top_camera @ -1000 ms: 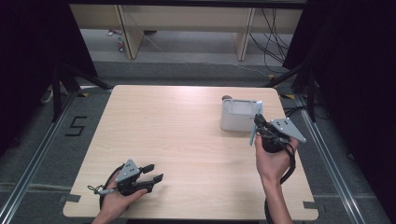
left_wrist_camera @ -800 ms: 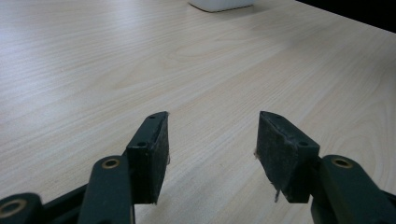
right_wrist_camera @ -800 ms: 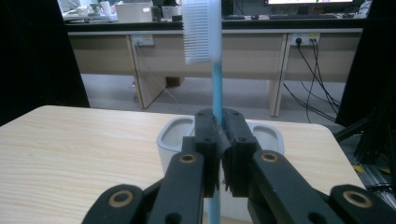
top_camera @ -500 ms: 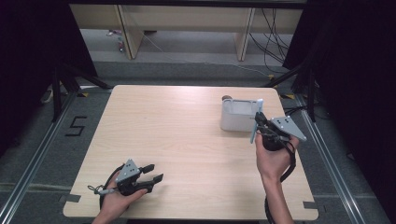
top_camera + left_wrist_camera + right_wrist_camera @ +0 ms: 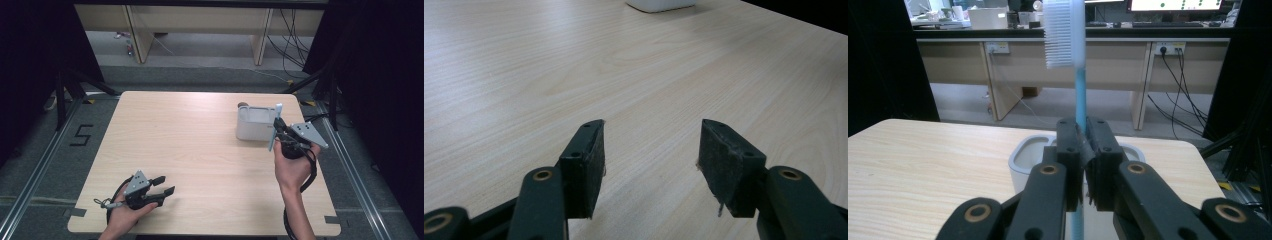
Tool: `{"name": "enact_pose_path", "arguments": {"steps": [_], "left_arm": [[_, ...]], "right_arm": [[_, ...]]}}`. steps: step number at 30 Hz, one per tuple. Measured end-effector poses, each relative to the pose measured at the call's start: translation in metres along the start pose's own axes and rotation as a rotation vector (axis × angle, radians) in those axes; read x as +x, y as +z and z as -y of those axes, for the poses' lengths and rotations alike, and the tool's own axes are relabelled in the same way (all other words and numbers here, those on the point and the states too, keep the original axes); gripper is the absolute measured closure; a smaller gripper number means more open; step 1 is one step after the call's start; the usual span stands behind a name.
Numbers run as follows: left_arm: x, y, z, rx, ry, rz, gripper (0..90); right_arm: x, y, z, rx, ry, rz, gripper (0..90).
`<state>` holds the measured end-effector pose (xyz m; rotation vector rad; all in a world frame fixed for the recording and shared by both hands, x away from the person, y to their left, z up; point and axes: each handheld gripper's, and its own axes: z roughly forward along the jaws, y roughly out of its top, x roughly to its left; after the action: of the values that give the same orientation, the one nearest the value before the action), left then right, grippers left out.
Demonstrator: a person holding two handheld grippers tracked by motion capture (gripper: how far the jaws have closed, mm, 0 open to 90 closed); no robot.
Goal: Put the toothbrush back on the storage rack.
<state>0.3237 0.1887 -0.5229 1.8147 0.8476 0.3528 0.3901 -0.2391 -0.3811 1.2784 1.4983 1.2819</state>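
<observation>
**Holder just beyond the right claw**

The right claw (image 5: pixel 278 131) grips a toothbrush (image 5: pixel 1079 95) upright, head above the jaws. The holder (image 5: pixel 254 122) sits on the table (image 5: pixel 200 150) just beyond and below that claw. The left claw (image 5: pixel 162 186) lies well apart, at the near left, the holder far ahead of it.

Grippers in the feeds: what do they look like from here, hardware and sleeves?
Both are black two-jaw tools with flat rectangular jaws and brass-coloured pivot rings. Each carries a grey three-cornered plate on top. Left gripper trails a black cable looping by the hand; right gripper has a black cable loop hanging beneath. Both forearms are bare, no sleeves.
</observation>
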Motion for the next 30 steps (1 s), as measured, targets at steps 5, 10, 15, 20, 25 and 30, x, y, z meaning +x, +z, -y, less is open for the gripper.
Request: {"name": "enact_pose_path", "arguments": {"steps": [5, 10, 15, 20, 25, 30], "left_arm": [[-0.0002, 0.0001, 0.0000, 0.000, -0.002, 0.001, 43.5], [-0.0001, 0.0000, 0.0000, 0.000, 0.000, 0.000, 43.6], [-0.0003, 0.0000, 0.0000, -0.001, 0.001, -0.001, 43.5], [-0.0002, 0.0001, 0.0000, -0.001, -0.001, 0.000, 43.5], [-0.0001, 0.0000, 0.0000, -0.001, -0.001, 0.000, 43.5], [-0.0001, 0.0000, 0.0000, -0.001, 0.000, 0.000, 43.5]], "right_arm": [[-0.0003, 0.0010, -0.0023, -0.008, -0.004, -0.002, 86.0], [-0.0013, 0.0017, -0.0039, -0.013, -0.014, 0.007, 86.0], [-0.0027, 0.0029, -0.0055, -0.014, -0.014, 0.010, 86.0], [-0.0048, 0.0045, -0.0063, -0.019, -0.019, 0.012, 86.0], [-0.0050, 0.0061, -0.0070, -0.030, -0.014, 0.017, 86.0], [-0.0064, 0.0075, -0.0088, -0.031, -0.014, 0.017, 86.0]]}}
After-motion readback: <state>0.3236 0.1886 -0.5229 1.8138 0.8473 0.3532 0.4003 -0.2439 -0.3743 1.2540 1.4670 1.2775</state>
